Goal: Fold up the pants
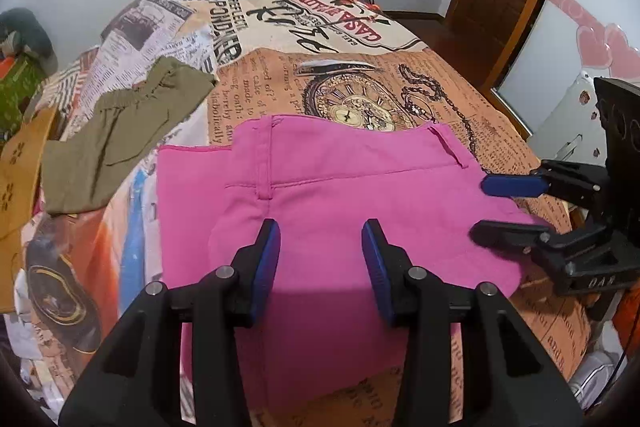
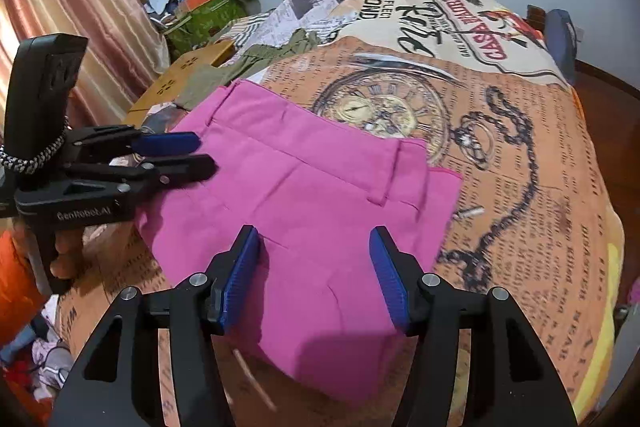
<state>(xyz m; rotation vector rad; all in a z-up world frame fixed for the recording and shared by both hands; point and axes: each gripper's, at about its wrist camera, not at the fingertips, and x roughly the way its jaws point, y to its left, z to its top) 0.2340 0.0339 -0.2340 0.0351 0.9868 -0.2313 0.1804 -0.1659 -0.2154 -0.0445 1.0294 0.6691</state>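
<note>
Below, newspaper-print bedspread (image 1: 360,67); on it we see folded pink fabric pants (image 1: 328,195), olive-green fabric garment (image 1: 120,131) just beside. Left gripper (image 1: 320,239), right gripper (image 2: 314,247): fingers spread above pants, holding nothing.

Black plastic left gripper (image 1: 320,231) and right gripper (image 2: 314,239): blue ribbed pads, silver screws, "GenRobot.AI" lettering, braided cord.

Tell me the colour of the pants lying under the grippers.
Bright pink pants, seen best in the left wrist view.
</note>
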